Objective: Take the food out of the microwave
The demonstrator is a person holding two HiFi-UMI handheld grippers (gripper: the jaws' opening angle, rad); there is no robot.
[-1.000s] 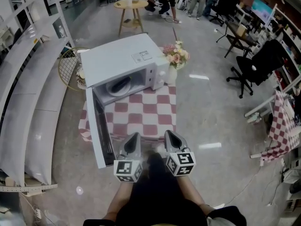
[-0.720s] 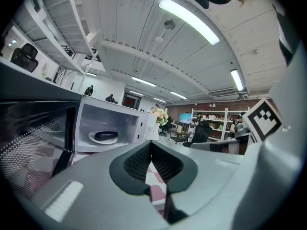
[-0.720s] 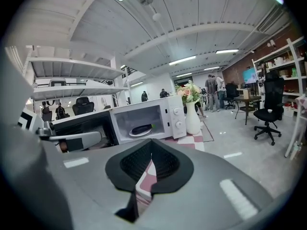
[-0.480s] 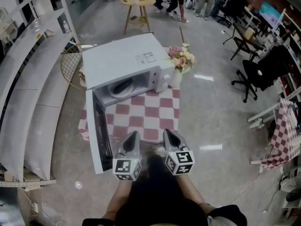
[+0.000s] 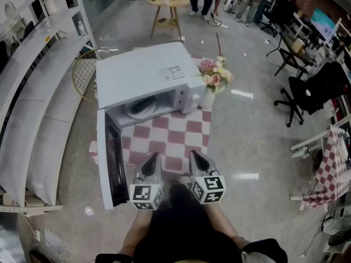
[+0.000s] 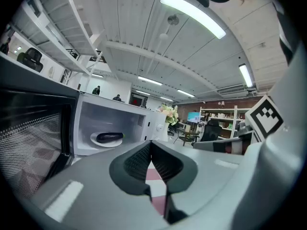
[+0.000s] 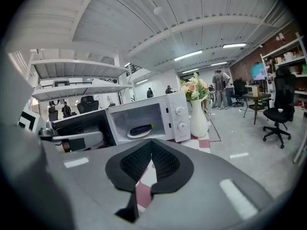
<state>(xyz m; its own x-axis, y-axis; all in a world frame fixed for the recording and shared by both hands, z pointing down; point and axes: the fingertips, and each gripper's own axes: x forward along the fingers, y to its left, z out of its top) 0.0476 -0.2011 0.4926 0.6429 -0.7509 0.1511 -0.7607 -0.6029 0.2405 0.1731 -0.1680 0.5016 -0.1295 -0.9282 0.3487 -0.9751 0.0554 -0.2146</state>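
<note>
A white microwave (image 5: 143, 75) stands on a table with a red-and-white checked cloth (image 5: 176, 137), its door (image 5: 108, 166) swung wide open toward me. Inside, a dark eggplant (image 6: 109, 137) lies on a white plate (image 6: 98, 142); the right gripper view also shows the eggplant (image 7: 140, 129). My left gripper (image 5: 151, 161) and right gripper (image 5: 196, 159) hover side by side at the table's near edge, well short of the microwave's opening. Both are shut with nothing between the pads. In its own view, the left gripper (image 6: 151, 145) points at the cavity, and the right gripper (image 7: 152, 145) does likewise.
A white vase of pink flowers (image 5: 211, 84) stands right of the microwave. White shelving (image 5: 38, 92) runs along the left, with a round wire rack (image 5: 82, 76) behind the table. A small round wooden table (image 5: 167, 4) and office chairs (image 5: 307, 89) stand farther off; people are at the back.
Both grippers and I have drawn closer to the table and the open microwave. The jaws stay shut and the door stays open.
</note>
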